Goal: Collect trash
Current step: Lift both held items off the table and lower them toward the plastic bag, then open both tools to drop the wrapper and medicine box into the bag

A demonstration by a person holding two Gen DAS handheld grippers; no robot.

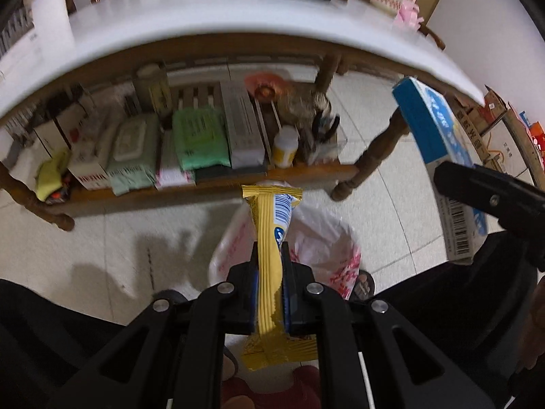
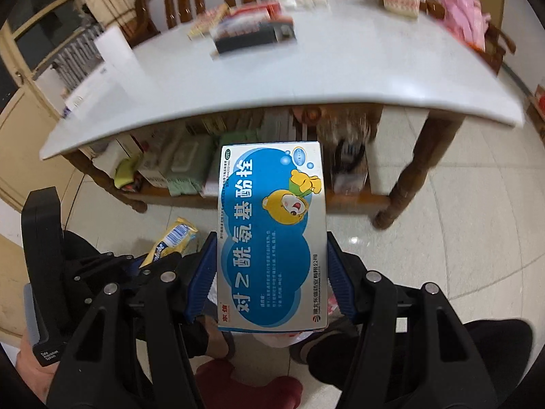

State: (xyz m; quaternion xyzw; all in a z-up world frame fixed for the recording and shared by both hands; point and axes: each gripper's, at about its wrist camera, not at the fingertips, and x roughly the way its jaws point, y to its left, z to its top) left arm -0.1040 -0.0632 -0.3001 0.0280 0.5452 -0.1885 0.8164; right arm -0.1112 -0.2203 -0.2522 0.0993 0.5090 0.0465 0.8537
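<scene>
My left gripper [image 1: 270, 250] is shut on a long yellow snack wrapper [image 1: 267, 218], which stands upright between the pads. Right under it on the floor is a white plastic bag with red print [image 1: 327, 242], its mouth open. My right gripper [image 2: 271, 242] is shut on a blue and white medicine box with a cartoon bear [image 2: 272, 225], clamped by its long sides. In the left wrist view that box [image 1: 432, 126] hangs at the right, above and beside the bag. The right wrist view shows the wrapper [image 2: 177, 238] at lower left; the box hides most of the bag [image 2: 282, 337].
A white-topped wooden table [image 1: 204, 13] stands ahead with boxes on it. Its lower shelf [image 1: 306, 172] holds wipe packs, boxes and a bottle. A table leg [image 1: 368, 160] stands near the bag. A person's dark trouser legs and sandalled foot [image 1: 364, 284] flank the bag.
</scene>
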